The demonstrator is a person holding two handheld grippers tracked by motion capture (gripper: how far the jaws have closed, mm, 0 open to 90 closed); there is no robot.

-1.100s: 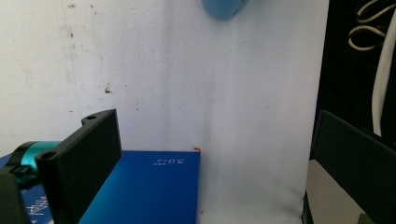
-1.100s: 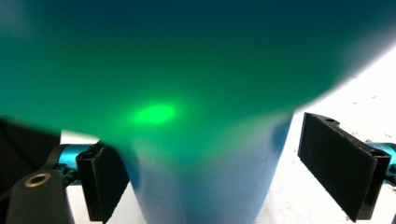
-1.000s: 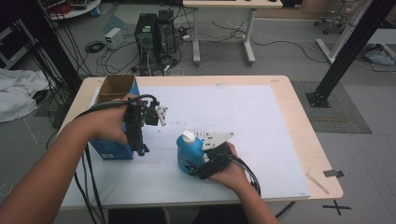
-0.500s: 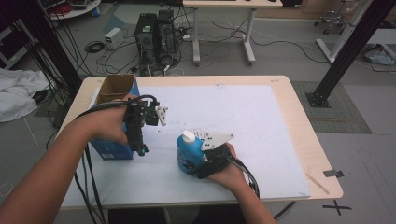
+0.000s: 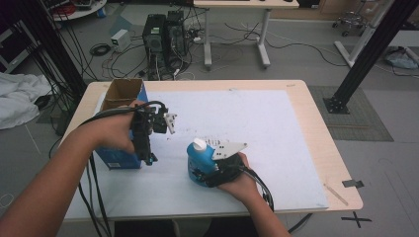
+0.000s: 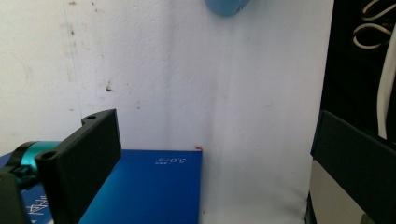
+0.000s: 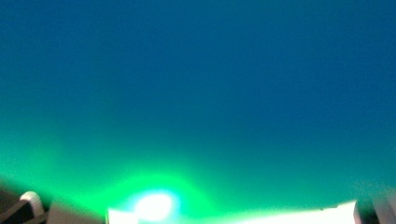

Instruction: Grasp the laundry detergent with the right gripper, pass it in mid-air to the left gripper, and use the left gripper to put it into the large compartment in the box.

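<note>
Blue bottle point(image 5: 200, 160) upright near the front of the white mat point(image 5: 276, 128), clamped between the jaws of the right gripper point(image 5: 210, 170). Left gripper point(image 5: 147, 148) spread wide, pointing down beside the blue box point(image 5: 116, 158), well apart from the bottle.

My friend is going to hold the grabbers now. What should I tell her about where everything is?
Left gripper: jaws open, pointing down at the near corner of the blue box, which stands at the table's left edge with its top flaps open. Nothing is between the jaws.
Right gripper: pressed up against the blue bottle with the white cap, upright on the white sheet near the front edge. Whether the jaws are shut on it cannot be told.
Done: bottle reached by the right gripper.
Left, probably: lift the bottle across into the box while the left gripper steadies it.
</note>
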